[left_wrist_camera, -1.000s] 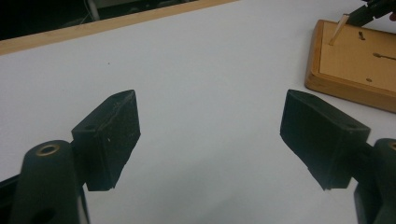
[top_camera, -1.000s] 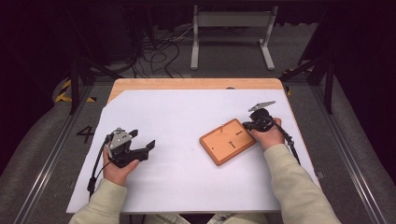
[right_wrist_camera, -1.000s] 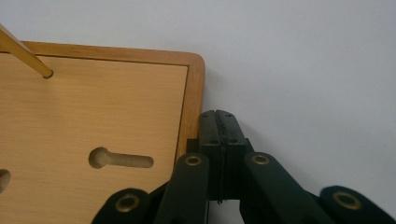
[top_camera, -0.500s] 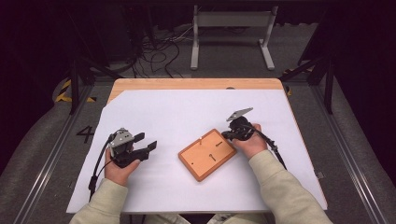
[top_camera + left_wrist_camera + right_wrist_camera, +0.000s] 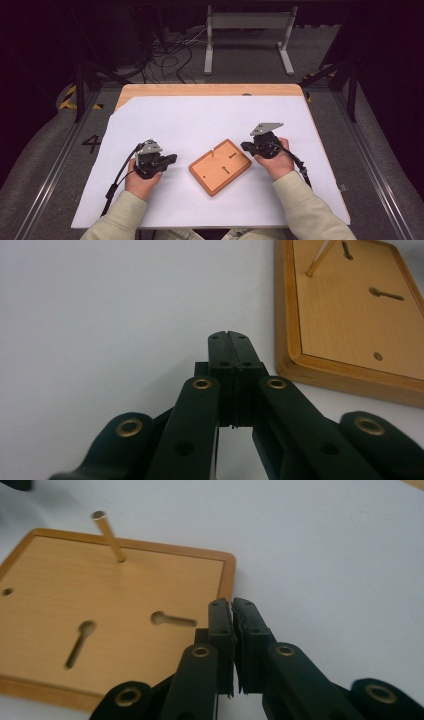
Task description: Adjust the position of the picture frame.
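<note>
Wooden board (image 5: 220, 166) lies between both empty, closed grippers, right gripper (image 5: 246, 146) nearer than left gripper (image 5: 172, 158), whose jaws have just closed.

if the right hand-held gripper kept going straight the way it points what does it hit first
Probably the wooden board: the shut right hand-held gripper aims at the board's near edge, and its tips look about level with the raised rim, though depth is hard to judge.

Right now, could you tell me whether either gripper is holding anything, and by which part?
Nothing is held: the left gripper and right gripper are shut on nothing beside the wooden board.
</note>
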`<state>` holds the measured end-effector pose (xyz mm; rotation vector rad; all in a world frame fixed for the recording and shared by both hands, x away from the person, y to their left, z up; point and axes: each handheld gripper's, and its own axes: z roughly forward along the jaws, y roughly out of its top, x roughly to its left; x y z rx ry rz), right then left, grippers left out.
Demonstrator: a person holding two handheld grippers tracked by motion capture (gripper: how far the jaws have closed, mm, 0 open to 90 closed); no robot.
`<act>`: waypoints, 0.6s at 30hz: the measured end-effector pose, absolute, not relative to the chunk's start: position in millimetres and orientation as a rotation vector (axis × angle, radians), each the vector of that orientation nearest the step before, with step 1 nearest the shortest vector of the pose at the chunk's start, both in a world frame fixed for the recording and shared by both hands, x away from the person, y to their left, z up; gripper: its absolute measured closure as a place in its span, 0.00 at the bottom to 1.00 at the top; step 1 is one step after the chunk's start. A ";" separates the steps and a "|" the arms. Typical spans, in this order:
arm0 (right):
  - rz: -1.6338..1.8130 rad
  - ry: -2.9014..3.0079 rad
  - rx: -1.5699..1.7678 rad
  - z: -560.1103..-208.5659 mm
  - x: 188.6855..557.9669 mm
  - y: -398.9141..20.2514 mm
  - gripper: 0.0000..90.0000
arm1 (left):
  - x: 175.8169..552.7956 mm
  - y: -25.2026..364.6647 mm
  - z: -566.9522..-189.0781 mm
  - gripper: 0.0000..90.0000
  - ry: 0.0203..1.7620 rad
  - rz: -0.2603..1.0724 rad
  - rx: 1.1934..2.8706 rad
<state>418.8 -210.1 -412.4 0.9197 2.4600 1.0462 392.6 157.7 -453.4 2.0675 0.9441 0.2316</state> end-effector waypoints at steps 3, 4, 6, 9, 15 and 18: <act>1.081 2.493 0.896 -413.3 400.3 -216.8 0.99 | 397.5 146.2 -457.8 1.00 0.931 0.201 2.104; 1.074 2.504 0.889 -414.2 396.1 -218.4 0.99 | 398.1 142.9 -458.8 1.00 0.921 0.189 2.119; 1.064 2.523 0.887 -415.5 387.8 -223.3 0.99 | 398.1 137.0 -460.4 1.00 0.894 0.174 2.142; 1.065 2.516 0.895 -411.4 377.3 -236.3 0.99 | 397.5 131.0 -462.4 1.00 0.848 0.120 2.166; 1.076 2.499 0.936 -409.2 365.4 -254.4 1.00 | 392.3 124.9 -461.9 1.00 0.808 0.072 2.215; 1.044 2.509 0.966 -413.1 360.4 -261.6 1.00 | 383.6 116.5 -460.9 1.00 0.741 0.019 2.249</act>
